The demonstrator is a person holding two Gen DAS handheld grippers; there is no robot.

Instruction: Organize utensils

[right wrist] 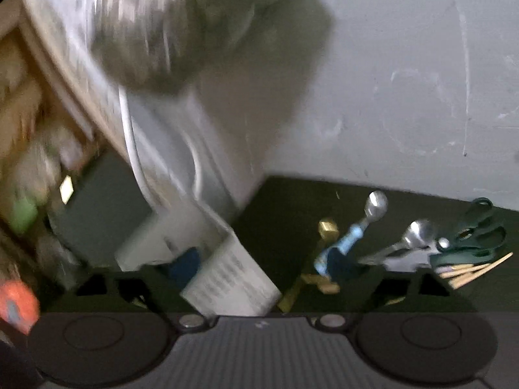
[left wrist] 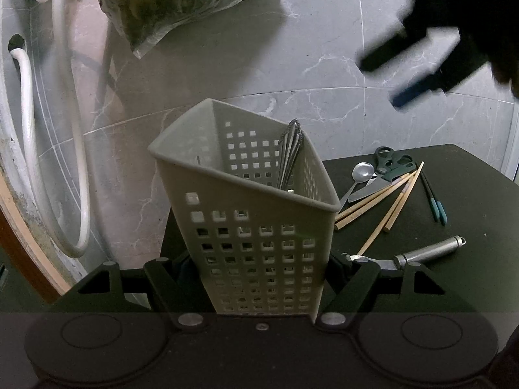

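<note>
A grey marble-tiled floor and wall are seen behind a low black table [left wrist: 454, 259], with a white hose [left wrist: 26, 123] and a plastic bag [left wrist: 181, 3] off to the left. Largest on the table is the grey perforated basket [left wrist: 259, 227], which is held tilted back by the left gripper [left wrist: 261, 278], its fingers clenched on the basket's lower walls. A few metal utensils [left wrist: 290, 152] are already stood inside, handles up, leaning against the far right corner.

To the right of the basket, loose pieces are spread out: green-handled scissors [left wrist: 392, 165], a metal tool with a round steel handle [left wrist: 431, 251], wooden chopsticks [left wrist: 382, 197] lying with their long axes running diagonally from near left to far right, a dark pair with teal ends [left wrist: 438, 207], and a spoon [left wrist: 360, 175] with its bowl pointing away.

The right gripper [left wrist: 412, 74] is seen blurred in the air above and beyond this pile, fingers spread wide and nothing between them. In its own blurred view a spoon [right wrist: 378, 206] with a light blue grip is seen ahead, bowl pointing away. The loose pile lies nearer the right hand, so the next pick is judged to be its job, with the fingers set across a handle.
</note>
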